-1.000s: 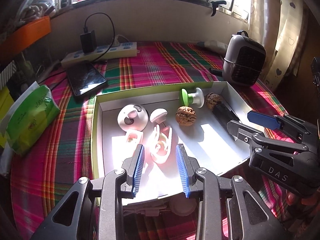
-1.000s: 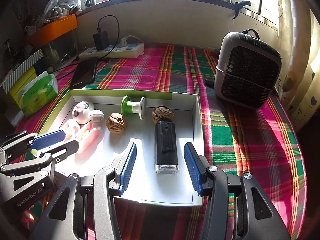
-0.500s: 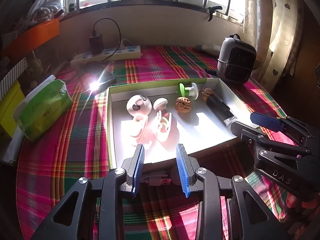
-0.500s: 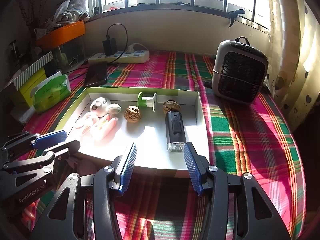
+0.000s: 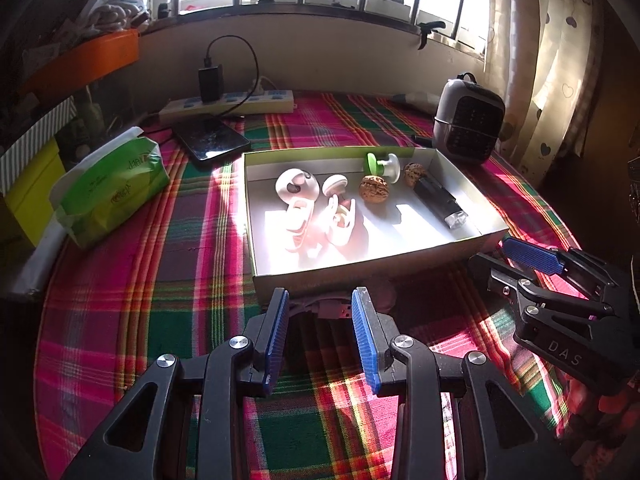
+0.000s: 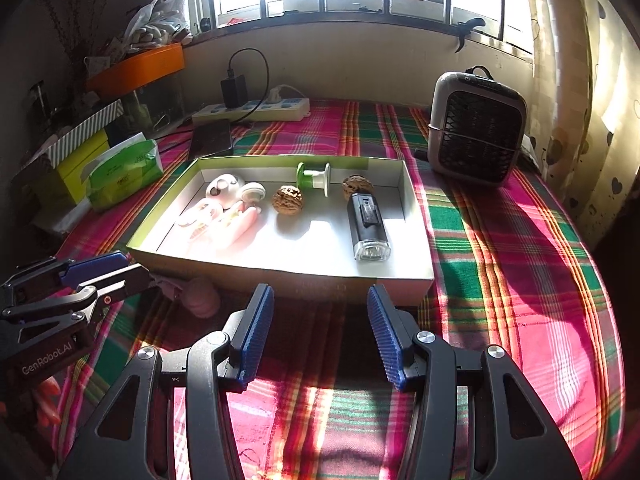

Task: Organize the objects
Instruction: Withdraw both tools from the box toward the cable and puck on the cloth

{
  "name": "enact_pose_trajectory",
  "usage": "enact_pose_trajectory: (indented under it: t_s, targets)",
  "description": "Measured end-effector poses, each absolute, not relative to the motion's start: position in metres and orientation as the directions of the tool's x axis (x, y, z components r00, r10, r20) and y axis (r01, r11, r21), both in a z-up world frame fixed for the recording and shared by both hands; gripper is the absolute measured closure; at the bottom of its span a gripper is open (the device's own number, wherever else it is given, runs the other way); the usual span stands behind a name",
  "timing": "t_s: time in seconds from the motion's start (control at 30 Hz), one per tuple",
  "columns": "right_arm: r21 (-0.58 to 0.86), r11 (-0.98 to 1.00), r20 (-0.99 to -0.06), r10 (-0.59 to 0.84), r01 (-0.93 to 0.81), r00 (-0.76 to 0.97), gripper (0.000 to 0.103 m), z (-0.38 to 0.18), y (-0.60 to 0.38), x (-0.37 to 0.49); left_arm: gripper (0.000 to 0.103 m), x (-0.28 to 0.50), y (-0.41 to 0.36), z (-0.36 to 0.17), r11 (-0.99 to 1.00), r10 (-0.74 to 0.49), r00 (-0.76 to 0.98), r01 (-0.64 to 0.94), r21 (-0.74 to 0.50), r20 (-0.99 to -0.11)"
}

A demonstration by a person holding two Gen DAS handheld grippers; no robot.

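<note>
A shallow white box with green rim [image 5: 460, 168] [image 6: 416, 216] sits on the plaid cloth. In it lie pink and white plastic clips [image 5: 304, 216] [image 6: 224, 216], two walnuts [image 5: 374, 193] [image 6: 287, 199], a green and white spool [image 5: 382, 166] [image 6: 314, 176] and a black flashlight [image 5: 438, 202] [image 6: 366, 224]. A USB cable [image 5: 336, 310] and a pinkish round thing [image 6: 202, 294] lie against the box's near wall. My left gripper [image 5: 320, 344] is open and empty in front of the cable. My right gripper [image 6: 318, 338] is open and empty, before the box's near right part.
A green tissue pack [image 5: 112, 188] lies left of the box. A phone [image 5: 212, 140], a power strip [image 5: 232, 104] with charger and a small grey heater [image 6: 476, 128] stand behind it. Yellow boxes [image 6: 76, 164] and an orange tray [image 6: 136, 66] are at far left.
Both grippers have pulled back from over the box toward the near side of the table. The box and its contents look farther away and have not moved. Both grippers stay open.
</note>
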State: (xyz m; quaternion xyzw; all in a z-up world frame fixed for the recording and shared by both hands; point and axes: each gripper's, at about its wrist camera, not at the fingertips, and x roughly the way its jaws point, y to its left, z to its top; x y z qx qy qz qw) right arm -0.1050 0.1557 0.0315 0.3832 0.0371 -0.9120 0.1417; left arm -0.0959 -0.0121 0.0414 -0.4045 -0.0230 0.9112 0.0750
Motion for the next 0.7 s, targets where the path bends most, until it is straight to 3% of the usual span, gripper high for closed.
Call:
enact_pose_trajectory:
  t_s: [0.7]
  targets:
    - [0.100,-0.914,-0.747,-0.331,0.394,-0.577,0.051,0.012,0.110,-0.104,0.072,-0.086,-0.050,0.013,-0.986,0.159,-0.626,-0.061,-0.156,-0.763]
